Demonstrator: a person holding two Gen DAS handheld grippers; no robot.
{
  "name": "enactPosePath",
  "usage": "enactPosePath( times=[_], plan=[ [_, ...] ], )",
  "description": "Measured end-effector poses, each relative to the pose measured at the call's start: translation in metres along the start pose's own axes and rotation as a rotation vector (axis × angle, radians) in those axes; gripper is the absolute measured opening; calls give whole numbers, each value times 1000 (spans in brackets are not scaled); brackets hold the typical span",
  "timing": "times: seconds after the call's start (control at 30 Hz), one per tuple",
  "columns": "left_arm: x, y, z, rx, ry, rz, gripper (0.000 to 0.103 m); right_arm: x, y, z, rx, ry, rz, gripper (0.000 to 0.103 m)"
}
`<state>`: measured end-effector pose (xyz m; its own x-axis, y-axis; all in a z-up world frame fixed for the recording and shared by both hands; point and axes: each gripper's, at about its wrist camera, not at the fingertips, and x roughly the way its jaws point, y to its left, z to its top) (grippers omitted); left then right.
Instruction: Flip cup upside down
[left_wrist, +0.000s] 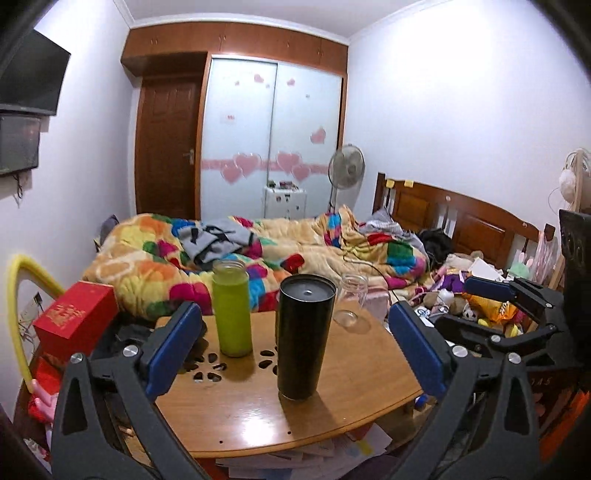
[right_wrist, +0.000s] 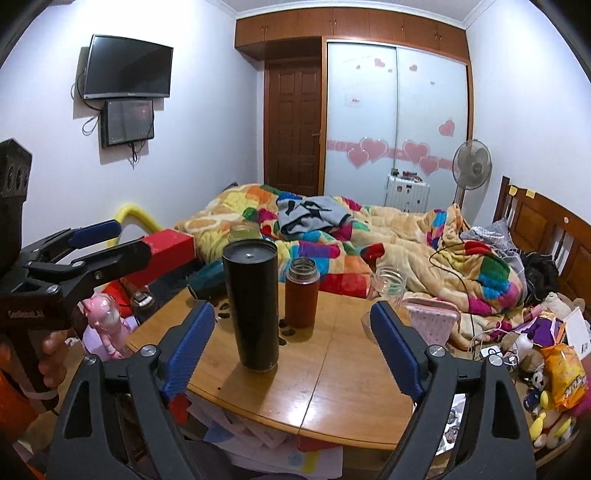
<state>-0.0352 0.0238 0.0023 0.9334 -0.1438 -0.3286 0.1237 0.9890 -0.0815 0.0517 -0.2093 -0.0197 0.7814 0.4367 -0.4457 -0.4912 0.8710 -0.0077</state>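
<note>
Black tumbler (left_wrist: 304, 336) is seen standing on the wooden table (left_wrist: 354, 413) in the left wrist view, closed end up; whether that end is base or lid cannot be told, so the flip is judged possibly done. Left tongs (left_wrist: 291, 352) are spread apart, nothing held, the tumbler between the pads but untouched. Three other vessels are counted: green bottle (left_wrist: 232, 308), clear glass jar (left_wrist: 351, 301).

Right wrist view: right tongs (right_wrist: 291, 350) are likewise apart and empty. Brown bottle (right_wrist: 301, 297) is added just beside the tumbler.
</note>
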Motion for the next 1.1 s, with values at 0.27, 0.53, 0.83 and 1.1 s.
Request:
enactPosePath(
  times=[0.27,0.53,0.83,1.1],
  plan=[
    [-44,-6,-1,15,-81,33,103,-40,15,3,18,-93,-45,102],
    [-65,-11,-2,13,-135,47,103,-64,26,3,29,-164,-91,103],
    [-66,-8,-5,-20,-135,71,103,-65,27,1,40,-156,-85,103],
    [-57,-1,-7,-49,-116,102,103,-56,19,0,81,-129,-76,103]
  ],
)
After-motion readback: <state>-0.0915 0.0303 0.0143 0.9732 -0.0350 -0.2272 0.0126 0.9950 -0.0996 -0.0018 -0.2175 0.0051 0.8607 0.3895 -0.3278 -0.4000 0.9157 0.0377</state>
